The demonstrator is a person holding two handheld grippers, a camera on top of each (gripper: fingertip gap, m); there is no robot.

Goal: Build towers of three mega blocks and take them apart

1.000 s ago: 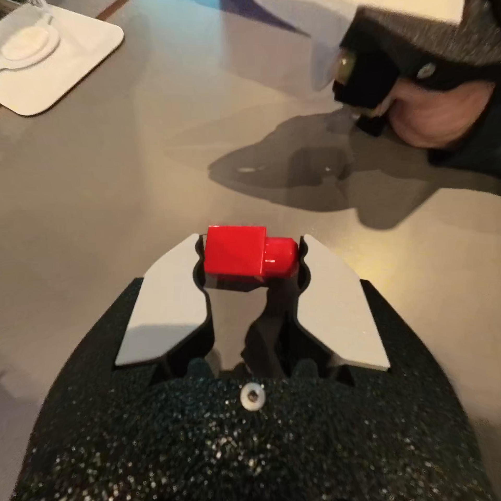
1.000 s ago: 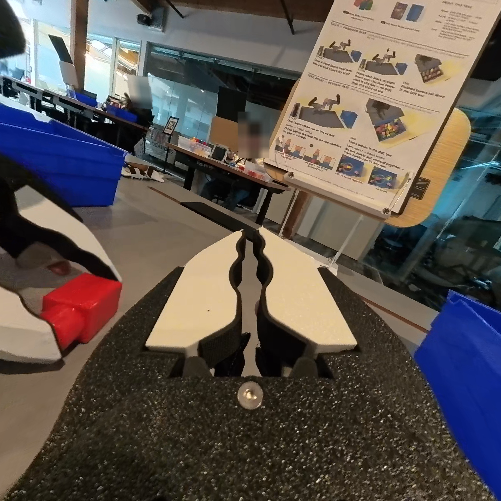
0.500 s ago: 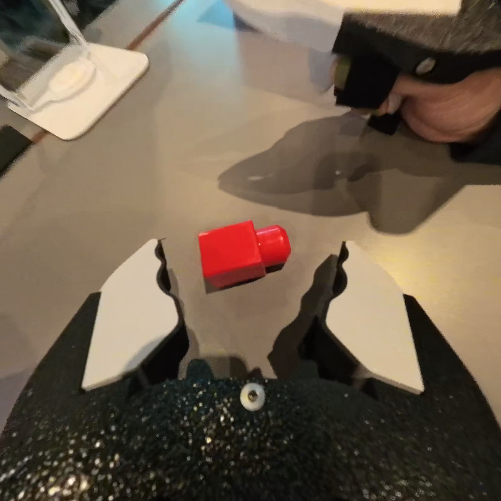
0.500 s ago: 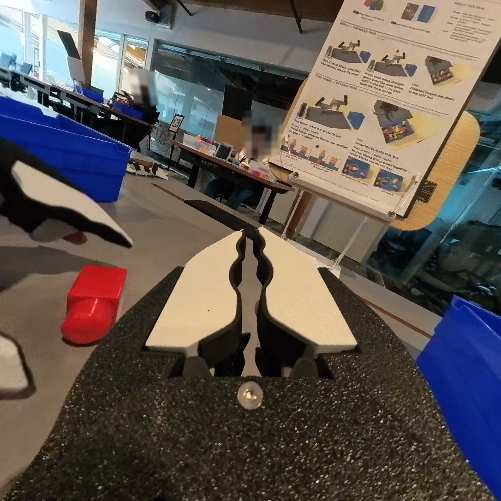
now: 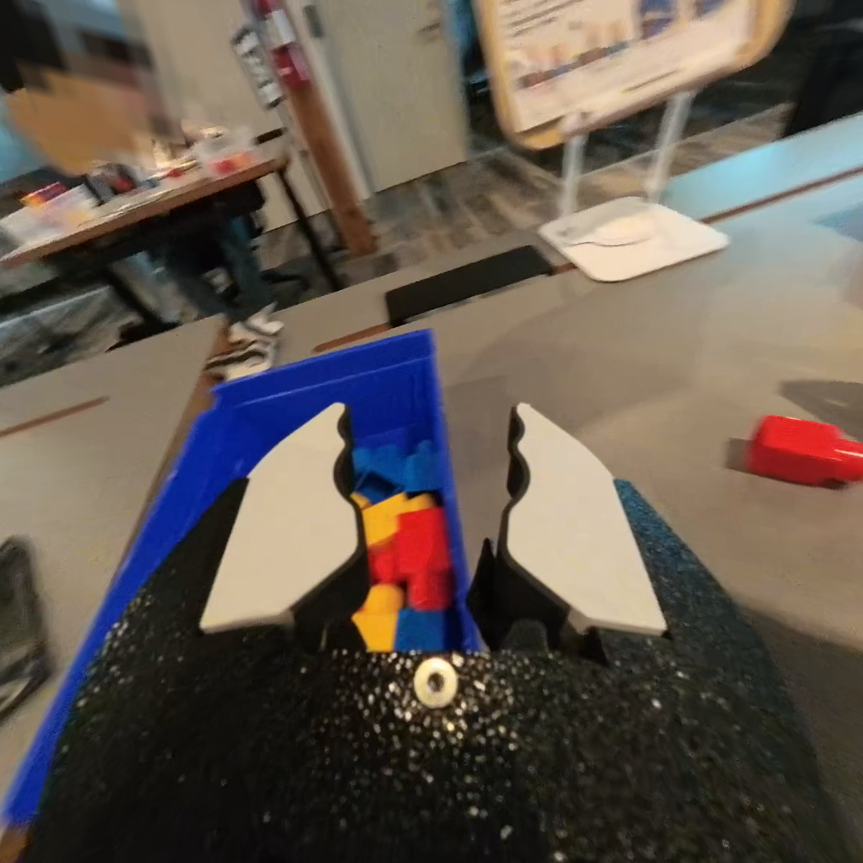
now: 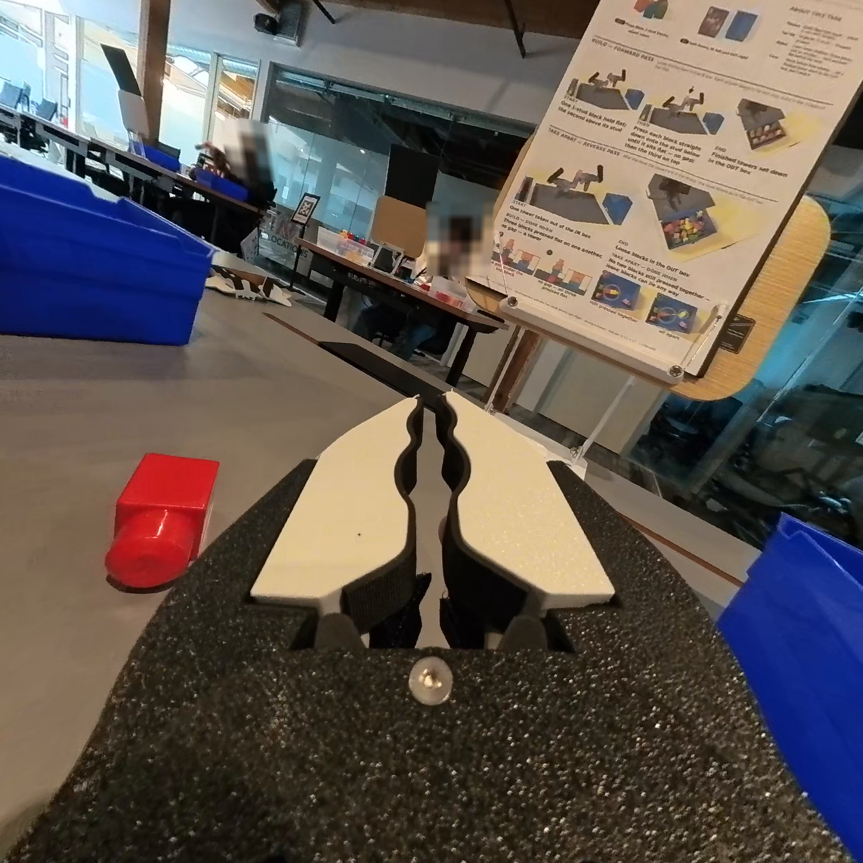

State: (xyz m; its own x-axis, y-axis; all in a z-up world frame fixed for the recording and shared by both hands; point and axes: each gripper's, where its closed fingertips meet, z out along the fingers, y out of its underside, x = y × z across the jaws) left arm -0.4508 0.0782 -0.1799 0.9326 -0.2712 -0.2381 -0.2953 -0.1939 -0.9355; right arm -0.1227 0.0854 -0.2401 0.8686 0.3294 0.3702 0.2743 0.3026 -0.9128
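Grey worktop [image 6: 70,420], matte, in an open workshop; illustrated instruction board [image 6: 663,187] on a clear stand behind. Red block [image 6: 163,513] lies on its side on the worktop, glossy, square body, single round stud facing the right wrist camera. Right claw [image 6: 429,406] nearly closed, a thin gap, empty, just right of the block. Left claw [image 5: 429,420] spread wide, empty, above a blue bin [image 5: 327,387] of loose red, yellow and blue blocks [image 5: 411,537]. Left view blurred.

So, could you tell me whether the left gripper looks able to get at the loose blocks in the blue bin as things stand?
Probably yes: the left gripper is open above the blue bin, and nothing covers the loose blocks inside.
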